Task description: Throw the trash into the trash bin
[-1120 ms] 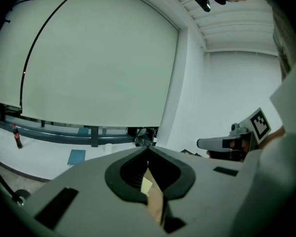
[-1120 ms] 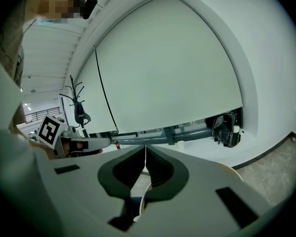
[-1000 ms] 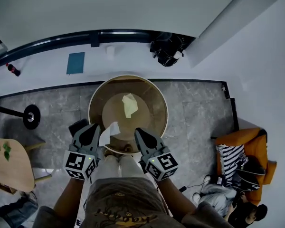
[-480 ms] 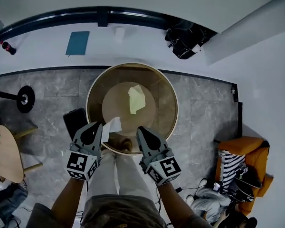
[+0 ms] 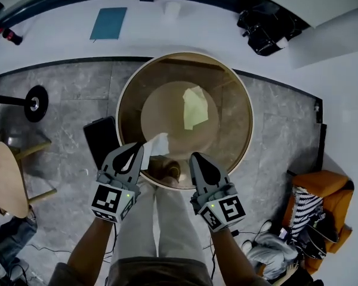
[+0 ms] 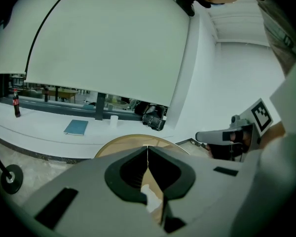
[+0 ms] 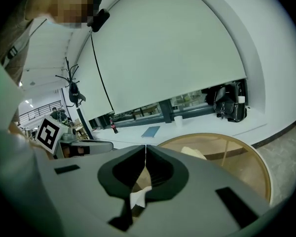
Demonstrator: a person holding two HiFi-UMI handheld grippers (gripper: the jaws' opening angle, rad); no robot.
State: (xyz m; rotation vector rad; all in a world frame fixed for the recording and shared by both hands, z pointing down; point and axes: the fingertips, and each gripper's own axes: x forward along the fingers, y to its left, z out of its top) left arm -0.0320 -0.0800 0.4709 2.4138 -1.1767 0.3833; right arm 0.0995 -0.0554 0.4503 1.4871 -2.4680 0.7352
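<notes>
Your left gripper (image 5: 137,149) pinches the white paper (image 5: 158,143), lower centre; your right gripper (image 5: 197,158) is closed, seemingly empty. Clear the trash bin (image 5: 234,128) rim before releasing.

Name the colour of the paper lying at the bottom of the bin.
Pale yellow paper, clearest in the head view.
</notes>
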